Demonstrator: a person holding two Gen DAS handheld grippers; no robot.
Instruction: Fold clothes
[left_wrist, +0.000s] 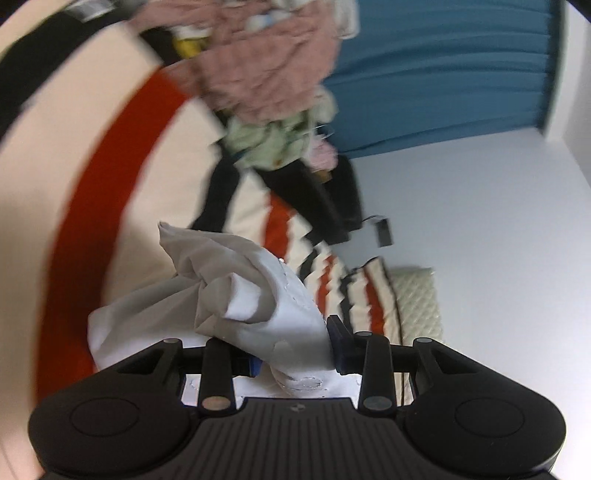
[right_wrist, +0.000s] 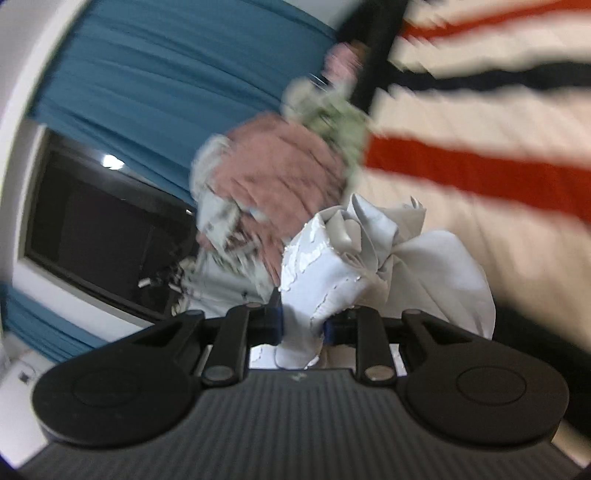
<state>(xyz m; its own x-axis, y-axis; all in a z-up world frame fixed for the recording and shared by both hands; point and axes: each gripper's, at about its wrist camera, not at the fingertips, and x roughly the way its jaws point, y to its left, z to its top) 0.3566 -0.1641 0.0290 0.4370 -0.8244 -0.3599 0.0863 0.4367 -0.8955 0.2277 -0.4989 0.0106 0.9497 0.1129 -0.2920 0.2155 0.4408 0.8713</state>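
Observation:
A crumpled white garment (left_wrist: 236, 295) hangs bunched in front of my left gripper (left_wrist: 295, 354), whose blue-tipped fingers are shut on its cloth. The same white garment (right_wrist: 354, 258) fills the middle of the right wrist view, and my right gripper (right_wrist: 301, 325) is shut on another part of it. The cloth is wadded and twisted between the two grips, lifted above a cream bedspread (left_wrist: 74, 184) with red and black stripes. Both views are blurred by motion.
A pile of other clothes, pink (left_wrist: 266, 66) and pale green (left_wrist: 269, 140), lies on the bed beyond the garment. Blue curtains (left_wrist: 443, 74) hang behind, beside a white wall (left_wrist: 498, 240). A dark window (right_wrist: 99, 229) shows in the right wrist view. A quilted cream pillow (left_wrist: 417, 302) lies at the bed's edge.

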